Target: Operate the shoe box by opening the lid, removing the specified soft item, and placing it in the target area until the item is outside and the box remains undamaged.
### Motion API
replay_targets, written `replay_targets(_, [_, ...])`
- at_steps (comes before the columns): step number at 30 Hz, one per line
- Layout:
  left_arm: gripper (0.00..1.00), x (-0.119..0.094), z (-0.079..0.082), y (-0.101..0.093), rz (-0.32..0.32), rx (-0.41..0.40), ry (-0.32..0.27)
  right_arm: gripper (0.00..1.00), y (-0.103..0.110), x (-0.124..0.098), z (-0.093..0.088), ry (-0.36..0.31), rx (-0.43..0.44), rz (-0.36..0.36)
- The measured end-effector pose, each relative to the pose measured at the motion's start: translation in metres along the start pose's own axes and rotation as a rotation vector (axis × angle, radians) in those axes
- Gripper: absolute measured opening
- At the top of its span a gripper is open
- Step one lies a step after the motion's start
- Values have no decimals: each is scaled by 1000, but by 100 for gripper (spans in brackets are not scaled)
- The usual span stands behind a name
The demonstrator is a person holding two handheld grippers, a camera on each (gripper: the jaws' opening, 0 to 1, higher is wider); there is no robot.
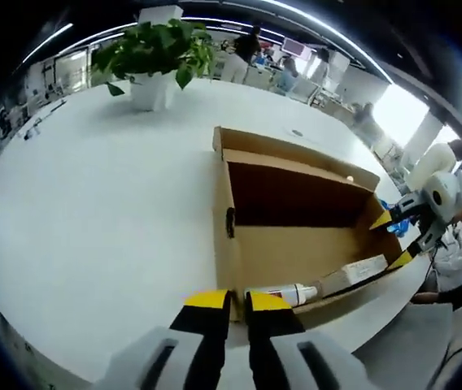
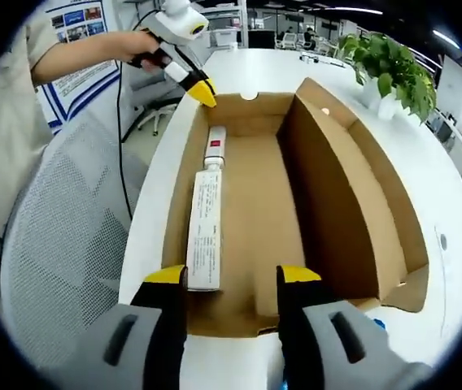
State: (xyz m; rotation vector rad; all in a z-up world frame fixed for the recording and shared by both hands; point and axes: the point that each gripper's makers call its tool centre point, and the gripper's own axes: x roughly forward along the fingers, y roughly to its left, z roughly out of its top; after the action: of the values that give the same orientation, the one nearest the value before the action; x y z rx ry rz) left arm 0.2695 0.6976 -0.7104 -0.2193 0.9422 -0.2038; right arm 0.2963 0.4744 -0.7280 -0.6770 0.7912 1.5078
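I am holding my left claw (image 1: pixel 238 301) at the near end wall of the open shoe box (image 1: pixel 296 244), its two yellow-tipped jaws standing close together with only a narrow gap between them. The tips are sitting at the cardboard rim — whether they are pinching it, I cannot tell. Seen from the right gripper view, this same claw (image 2: pixel 202 91) is pointing down at the far corner of the box (image 2: pixel 255 211), and there its tips are appearing nearly together.

My right claw (image 2: pixel 231 276) is standing wide open at the opposite end of the box, jaws well apart and holding nothing. In the left gripper view it (image 1: pixel 398 240) is showing at the far right corner, with its jaws spread on either side of the box edge.

The box is lying on the white surface (image 1: pixel 93 203) with its lid (image 2: pixel 361 203) folded open and standing up along one long side. Inside, along the other long wall, a white tube (image 2: pixel 214 145) and a long white carton (image 2: pixel 205 231) are lying end to end on the box floor. A potted plant (image 1: pixel 156 61) is standing on the surface well apart from the box.
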Motion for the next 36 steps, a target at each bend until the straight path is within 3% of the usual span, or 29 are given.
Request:
replay_targets(10, [7, 0, -1, -2, 2, -20, -9, 30, 2, 4, 17, -55, 23, 36])
replay_targets(16, [7, 0, -1, -2, 1, -24, -7, 34, 14, 11, 22, -65, 49, 90])
replay_targets(26, [7, 1, -2, -2, -5, -32, 1, 28, 15, 25, 17, -15, 64, 88])
replay_targets(29, [7, 1, -2, -2, -6, -34, -1, 17, 15, 28, 13, 12, 83, 71])
replay_targets(36, [7, 1, -2, -1, -7, -49, -8, 16, 17, 27, 12, 26, 80, 59])
